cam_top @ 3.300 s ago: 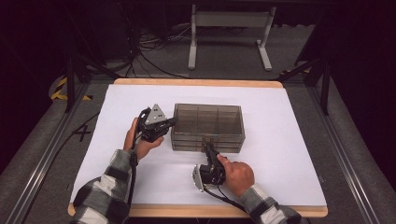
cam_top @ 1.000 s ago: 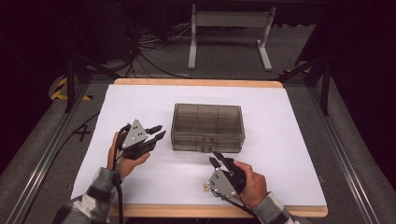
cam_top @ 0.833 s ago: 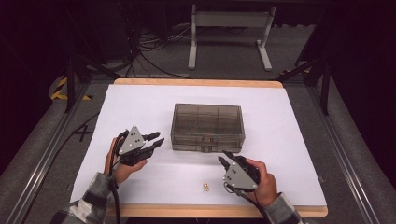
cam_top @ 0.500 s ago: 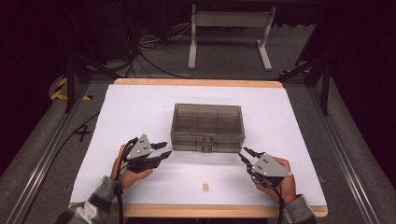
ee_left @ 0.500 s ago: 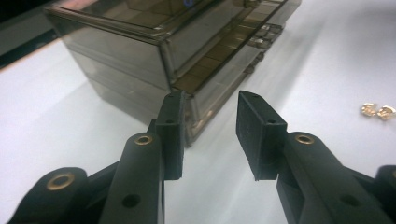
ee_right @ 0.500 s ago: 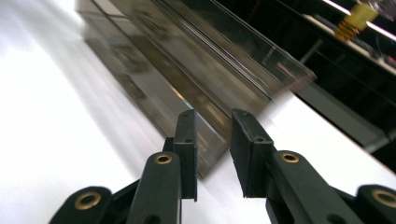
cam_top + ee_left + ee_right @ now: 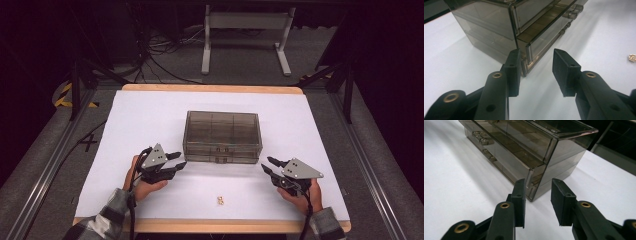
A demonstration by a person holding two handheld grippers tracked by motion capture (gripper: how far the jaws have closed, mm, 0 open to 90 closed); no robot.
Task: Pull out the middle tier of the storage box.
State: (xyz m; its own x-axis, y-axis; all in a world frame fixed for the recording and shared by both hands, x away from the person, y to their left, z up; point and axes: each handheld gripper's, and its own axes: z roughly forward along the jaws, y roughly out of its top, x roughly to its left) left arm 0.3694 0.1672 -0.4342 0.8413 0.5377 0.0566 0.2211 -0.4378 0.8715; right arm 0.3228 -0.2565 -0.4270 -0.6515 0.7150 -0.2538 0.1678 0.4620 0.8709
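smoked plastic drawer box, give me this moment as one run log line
object: smoked clear plastic drawer box mid-table | left gripper: open, empty, at front-left corner | right gripper: open, empty, at front-right corner | loose: small gold piece

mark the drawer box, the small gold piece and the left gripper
drawer box (image 7: 222, 135), high view, on its lid.
small gold piece (image 7: 220, 201), high view, on its middle.
left gripper (image 7: 176, 160), high view, midway between its open fingertips.

A white table (image 7: 150, 120) with a wooden edge stands on grey floor. Behind it a pale metal stand (image 7: 245, 35) rests among black cables (image 7: 155, 55). Yellow-black tape (image 7: 67, 95) marks the left floor.
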